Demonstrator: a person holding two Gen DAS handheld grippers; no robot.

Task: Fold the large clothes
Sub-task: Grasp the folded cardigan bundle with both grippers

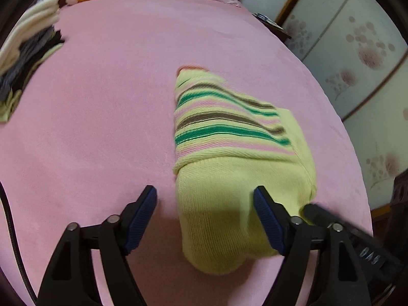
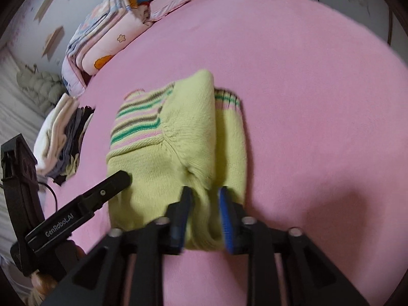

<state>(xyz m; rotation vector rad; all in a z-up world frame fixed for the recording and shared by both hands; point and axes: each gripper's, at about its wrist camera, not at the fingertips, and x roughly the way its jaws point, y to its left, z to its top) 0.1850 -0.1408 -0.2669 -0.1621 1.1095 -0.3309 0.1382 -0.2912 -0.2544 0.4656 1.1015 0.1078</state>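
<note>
Pink fleece bed [image 1: 102,127], a folded knit sweater [image 1: 229,191] near its front edge.

Nearest, the right tool [image 2: 204,216] pinches a bunched ridge of the sweater's [image 2: 178,153] plain yellow-green hem between its ribbed blue pads [image 2: 225,224]. The left tool [image 1: 205,219] hovers with jaws spread wide, holding nothing, one pad over the sweater's edge. The knit is chunky and lies in a narrow folded block; green, brown and pink stripes band its far half. Farther left sits a stack of folded clothes [image 2: 63,137], cream and grey. At the head of the bed lie soft printed pillows [image 2: 107,40].
</note>
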